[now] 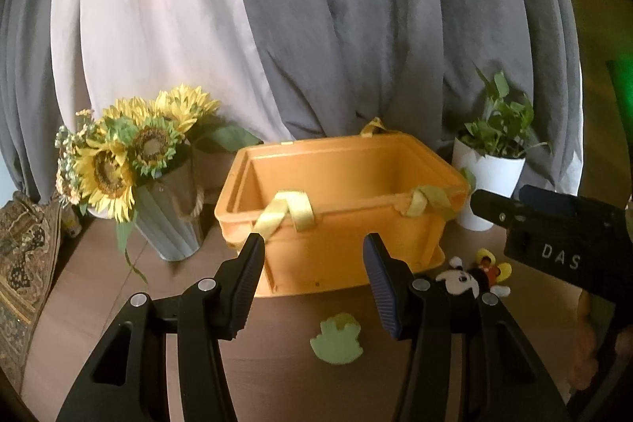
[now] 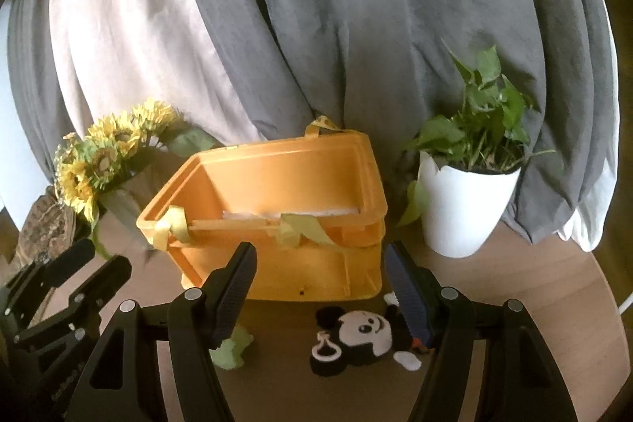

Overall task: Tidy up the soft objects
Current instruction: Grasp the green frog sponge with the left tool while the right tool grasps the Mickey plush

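Note:
An orange plastic basket (image 1: 340,248) with yellow ribbons stands on the brown table; it also shows in the right wrist view (image 2: 285,263). A flat pale green soft toy (image 1: 336,339) lies in front of it, below my open, empty left gripper (image 1: 314,244); the toy also shows in the right wrist view (image 2: 233,349). A black-and-white mouse plush (image 2: 356,339) lies on the table between the fingers of my open, empty right gripper (image 2: 320,256). The plush also shows in the left wrist view (image 1: 467,279), beside the right finger.
A grey vase of sunflowers (image 1: 134,161) stands left of the basket, a white potted plant (image 2: 467,200) to its right. Grey and white curtains hang behind. A patterned cushion (image 1: 23,256) lies far left. The right gripper's body (image 1: 561,244) sits at the right.

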Demonstrator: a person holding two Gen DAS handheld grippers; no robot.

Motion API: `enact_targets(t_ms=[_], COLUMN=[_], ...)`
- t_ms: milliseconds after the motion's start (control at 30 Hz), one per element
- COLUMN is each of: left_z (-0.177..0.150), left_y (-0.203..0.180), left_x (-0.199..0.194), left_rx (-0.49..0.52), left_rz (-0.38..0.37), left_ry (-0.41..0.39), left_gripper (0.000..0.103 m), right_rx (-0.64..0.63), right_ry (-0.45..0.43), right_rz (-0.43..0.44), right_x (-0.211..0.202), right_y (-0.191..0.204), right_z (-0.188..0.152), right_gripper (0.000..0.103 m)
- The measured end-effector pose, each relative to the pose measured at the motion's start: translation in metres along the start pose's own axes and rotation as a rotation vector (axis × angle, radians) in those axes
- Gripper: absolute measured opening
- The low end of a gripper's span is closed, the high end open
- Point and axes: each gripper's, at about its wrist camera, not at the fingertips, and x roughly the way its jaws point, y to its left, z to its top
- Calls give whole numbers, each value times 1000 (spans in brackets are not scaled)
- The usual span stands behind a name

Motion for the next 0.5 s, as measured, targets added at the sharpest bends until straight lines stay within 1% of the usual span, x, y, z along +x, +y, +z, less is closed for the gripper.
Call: enact_targets(t_ms=[300,500], left_z=[-19,-26], left_y=[-6,-7], left_x=[-9,-6], left_rx=[16,21], left_rz=[-3,-15], left_ry=[23,43], left_gripper=[51,51], right_rx=[-17,-22], right_ry=[14,49], right_rz=[1,7], right_x=[-9,-8], right_y=[-1,1], right_z=[-12,-23], right_gripper=[69,69])
